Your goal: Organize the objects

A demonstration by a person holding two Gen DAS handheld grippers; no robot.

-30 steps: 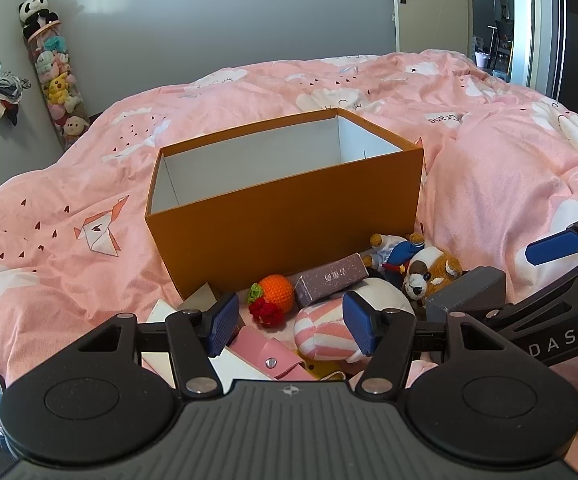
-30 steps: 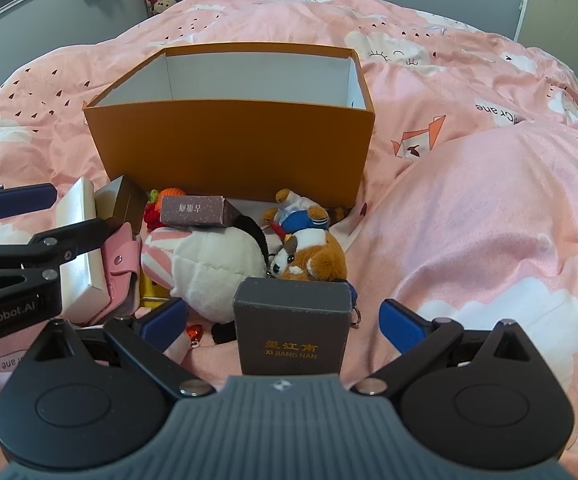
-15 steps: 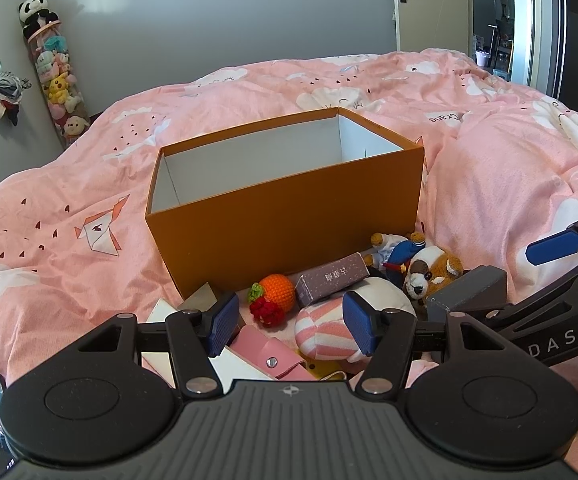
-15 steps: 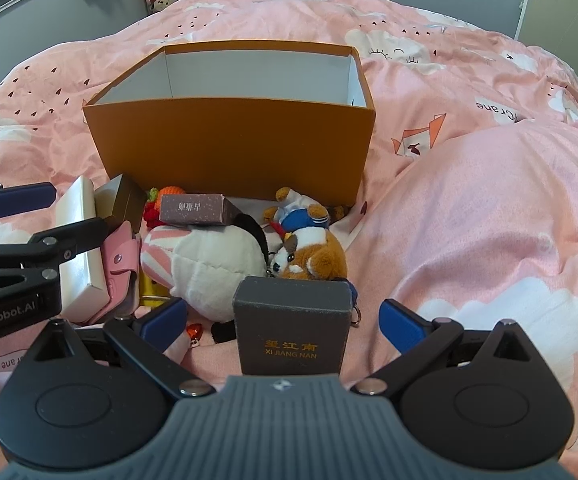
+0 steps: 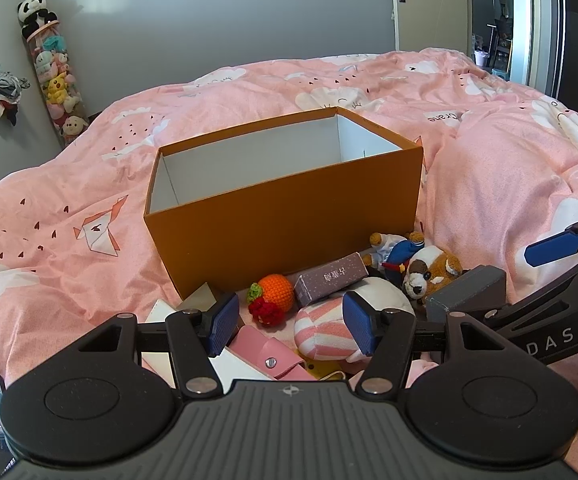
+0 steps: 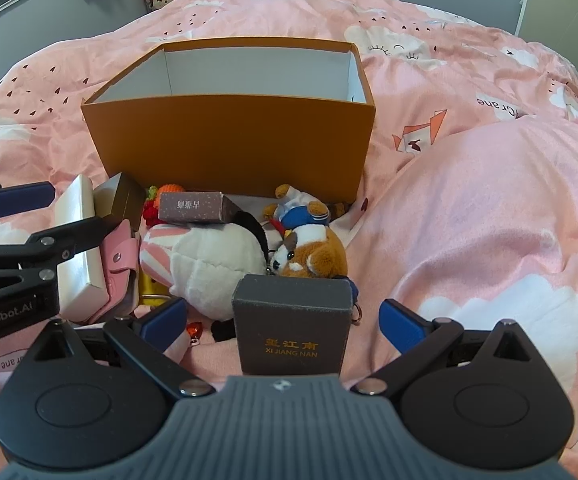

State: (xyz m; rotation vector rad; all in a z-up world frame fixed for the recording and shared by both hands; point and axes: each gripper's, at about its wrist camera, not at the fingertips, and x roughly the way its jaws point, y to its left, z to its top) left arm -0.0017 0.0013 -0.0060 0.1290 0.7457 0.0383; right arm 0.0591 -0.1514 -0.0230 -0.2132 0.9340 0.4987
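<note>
Left wrist view: an orange box (image 5: 289,216) with white inner walls sits open on a bed covered by a pink quilt (image 5: 89,184). No object shows inside the box as far as the view reaches. Near its front wall lies a heap of small things: a crocheted orange and strawberry (image 5: 275,298), a mauve carton (image 5: 331,279) resting on a pink-striped white plush (image 5: 329,328), a duck doll in blue (image 5: 395,246), a brown-and-white dog plush (image 5: 429,274), a pink snap pouch (image 5: 267,354) and a white box (image 5: 165,312). The left gripper (image 5: 291,322) hovers over the heap with its jaws wide apart and nothing between the blue pads (image 5: 223,322). At the right edge the right gripper (image 5: 557,280) reaches in beside a dark grey box (image 5: 467,294). A tube of plush toys (image 5: 55,76) stands by the far grey wall.

Right wrist view: the orange box (image 6: 233,144) stands far and centre on the quilt (image 6: 489,220). The dark grey box (image 6: 293,324), lettered in gold, lies nearest, between the right gripper's (image 6: 285,320) spread jaws, with clear gaps to both pads, so nothing is gripped. Behind it lie the dog plush (image 6: 313,256), duck doll (image 6: 301,208), white plush (image 6: 209,264) and mauve carton (image 6: 193,208). The left gripper (image 6: 21,216) enters from the left over the white box (image 6: 75,240) and pink pouch (image 6: 119,264).
</note>
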